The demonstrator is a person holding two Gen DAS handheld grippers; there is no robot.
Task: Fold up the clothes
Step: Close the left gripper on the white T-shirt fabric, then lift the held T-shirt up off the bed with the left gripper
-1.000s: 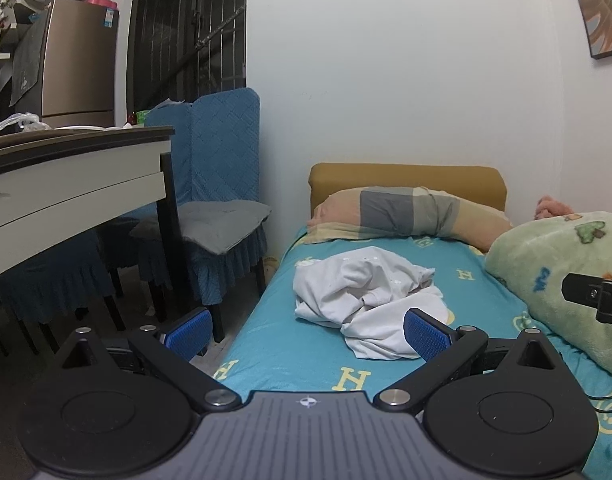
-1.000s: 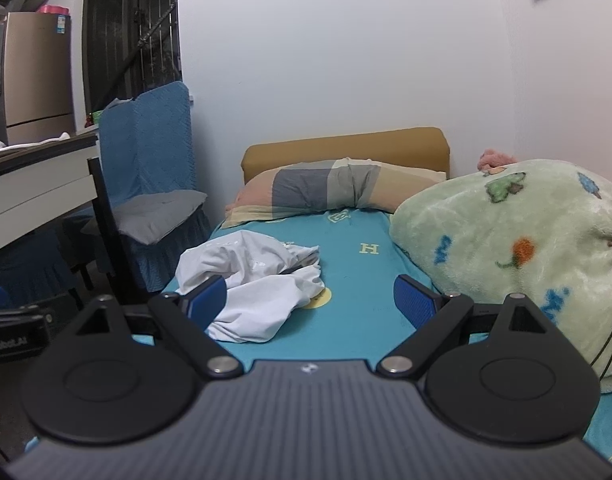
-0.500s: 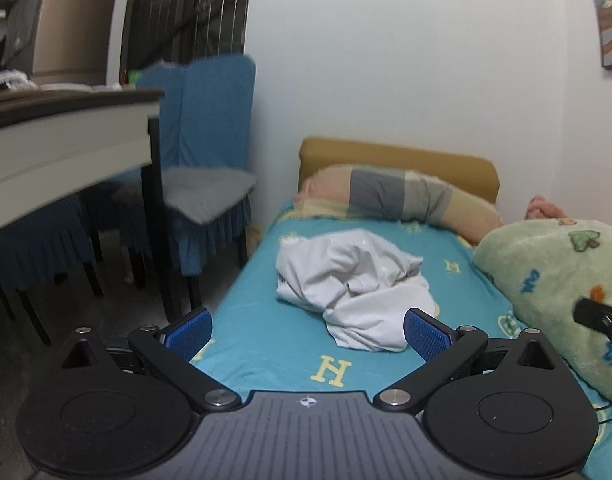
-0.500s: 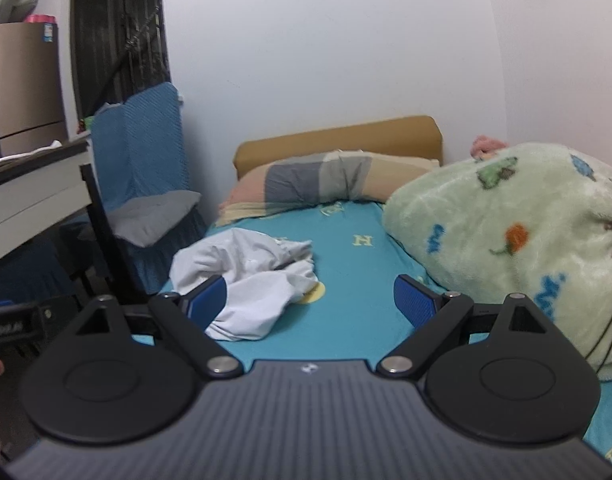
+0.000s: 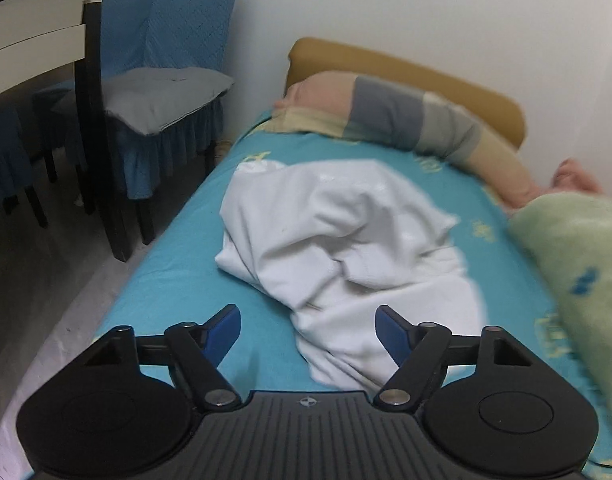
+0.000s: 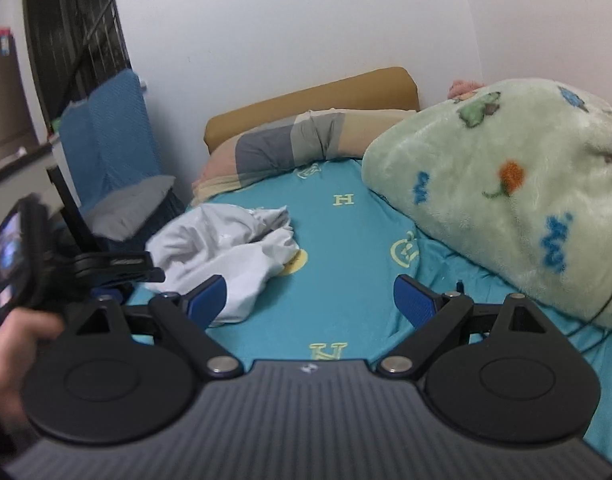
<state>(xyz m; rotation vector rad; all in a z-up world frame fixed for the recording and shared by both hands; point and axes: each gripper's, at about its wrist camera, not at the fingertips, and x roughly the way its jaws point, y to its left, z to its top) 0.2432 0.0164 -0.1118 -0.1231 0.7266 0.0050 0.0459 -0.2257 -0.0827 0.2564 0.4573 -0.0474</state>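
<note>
A blue-covered chair (image 5: 162, 92) stands off the bed's left edge as the left claw (image 5: 307, 330), fingers apart and empty, hovers nearest the crumpled white garment (image 5: 345, 240), bunched directly ahead on the teal bed (image 5: 178, 276). The right claw (image 6: 309, 300), likewise spread, faces bare sheet; a green blanket (image 6: 505, 200) crowds the right.

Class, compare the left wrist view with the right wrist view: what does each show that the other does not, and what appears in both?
Only the left wrist view shows the dark wooden table leg and the grey floor. Only the right wrist view shows the person's hand holding the left gripper, the dark barred window, and the orange motif on the green fleece blanket. Both show the crumpled white garment, the turquoise bedsheet, the patchwork pillow, the mustard headboard, the blue-covered chair and open jaws.
</note>
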